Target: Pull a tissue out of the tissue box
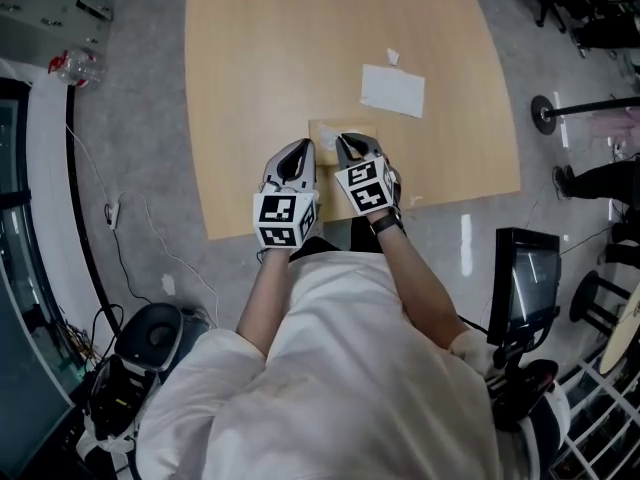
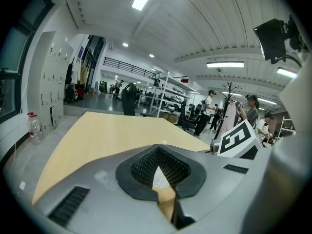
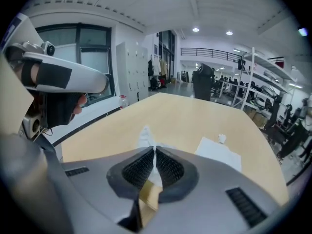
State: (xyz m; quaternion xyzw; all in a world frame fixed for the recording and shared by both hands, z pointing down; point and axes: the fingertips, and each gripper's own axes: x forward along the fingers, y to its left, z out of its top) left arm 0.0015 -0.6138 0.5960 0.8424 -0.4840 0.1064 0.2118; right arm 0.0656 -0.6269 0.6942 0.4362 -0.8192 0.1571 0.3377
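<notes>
A tan tissue box (image 1: pixel 330 128) sits near the front edge of the wooden table (image 1: pixel 300 48). In the head view both grippers reach over it, the left gripper (image 1: pixel 300 148) at its left end and the right gripper (image 1: pixel 350 143) above its middle. In the right gripper view the right gripper (image 3: pixel 154 152) is shut on a white tissue (image 3: pixel 145 134) that stands up past the pads, with the box (image 3: pixel 148 196) below. In the left gripper view the left gripper (image 2: pixel 159 172) has its jaws a little apart, and the box (image 2: pixel 166 199) and a bit of white tissue show through the gap.
A loose white sheet (image 1: pixel 392 90) and a small white scrap (image 1: pixel 393 56) lie on the table beyond the box. A plastic bottle (image 1: pixel 75 66) stands on the ledge at the left. A monitor on a stand (image 1: pixel 525 278) is at the right, and people stand in the background (image 2: pixel 209 112).
</notes>
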